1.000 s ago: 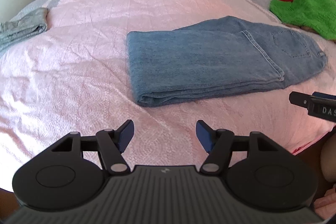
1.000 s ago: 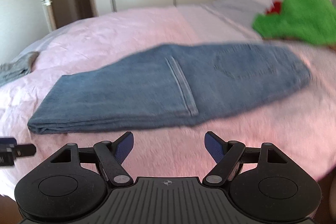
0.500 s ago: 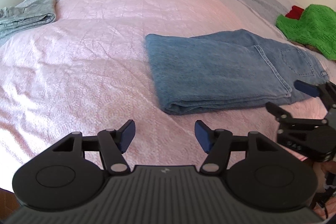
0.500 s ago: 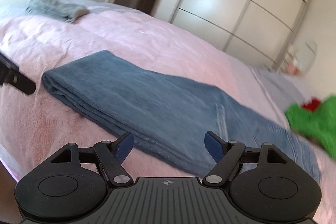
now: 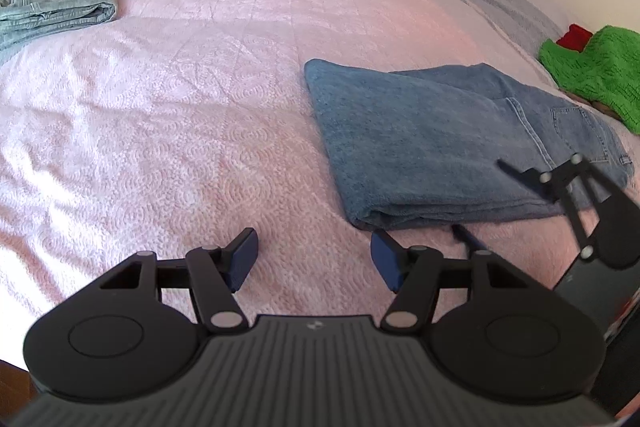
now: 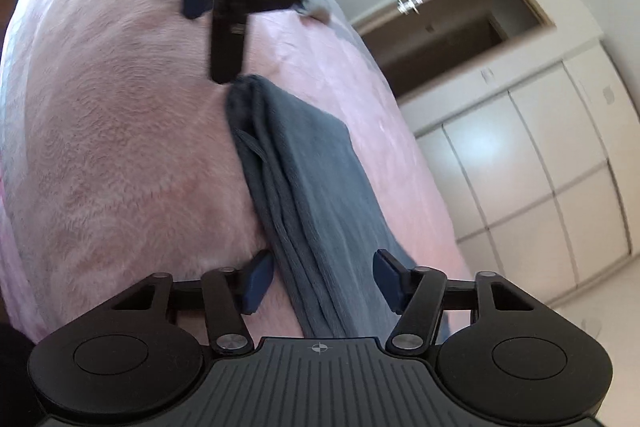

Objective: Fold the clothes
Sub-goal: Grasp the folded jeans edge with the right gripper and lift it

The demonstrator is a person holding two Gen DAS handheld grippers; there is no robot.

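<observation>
The folded blue denim jeans (image 5: 440,143) lie flat on the pink quilted bedspread (image 5: 180,99), right of the middle of the bed in the left wrist view, with the thick folded edge toward the near side and the back pocket at the right end. The right gripper (image 6: 322,277), rolled onto its side so that the room looks tilted in its own view, straddles that near edge of the jeans (image 6: 304,195); its jaws are closing with the layered denim between them, and the blue pads (image 6: 256,277) do not yet press on the cloth. In the left wrist view the same right gripper (image 5: 484,203) shows at the right, one finger above the jeans' near edge and one below it by the bedspread. The left gripper (image 5: 312,261) hangs over bare bedspread just left of the jeans' near left corner, its jaws apart with nothing between them. A folded pale grey-blue garment (image 5: 56,7) lies at the far left edge of the bed, well apart from the jeans. A bright green knitted garment (image 5: 596,71) with a red cloth (image 5: 574,35) just behind it lies at the far right. White wardrobe doors (image 6: 532,163) stand beyond the bed.
</observation>
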